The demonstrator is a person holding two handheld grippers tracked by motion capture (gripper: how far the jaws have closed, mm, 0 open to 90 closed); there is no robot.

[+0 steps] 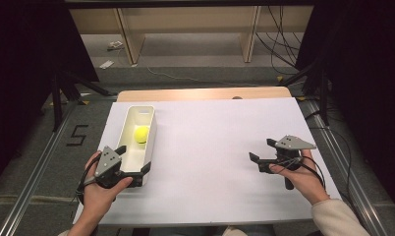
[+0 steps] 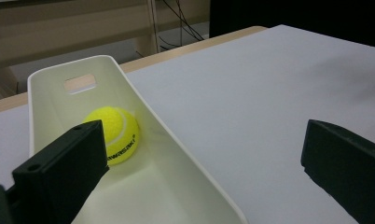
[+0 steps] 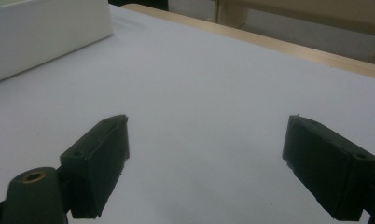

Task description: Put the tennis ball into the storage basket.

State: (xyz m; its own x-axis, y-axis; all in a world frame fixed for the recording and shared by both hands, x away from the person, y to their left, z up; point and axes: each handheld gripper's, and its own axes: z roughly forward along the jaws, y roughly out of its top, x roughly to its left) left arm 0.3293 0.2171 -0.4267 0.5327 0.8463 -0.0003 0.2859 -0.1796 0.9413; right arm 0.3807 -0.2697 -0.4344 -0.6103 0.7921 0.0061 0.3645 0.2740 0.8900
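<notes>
A yellow tennis ball (image 1: 142,133) (image 2: 114,133) lies inside a long white bin (image 1: 130,114) (image 2: 176,154) on the left of the white-covered table (image 1: 210,147). My left gripper (image 1: 134,158) (image 2: 202,140) sits at the bin's near end, open wide. One jaw is inside the bin and the other is outside over the table, so they straddle the bin's right wall without pressing on it. My right gripper (image 1: 261,149) (image 3: 208,126) hovers low over the bare right side of the table, open, with nothing between its jaws.
The table's wooden far edge (image 1: 200,93) shows beyond the white sheet. The bin's outer wall (image 3: 45,32) appears far left in the right gripper view. Wooden shelving (image 1: 185,29) and cables lie on the floor behind; a "5" marker (image 1: 76,135) is on the floor at left.
</notes>
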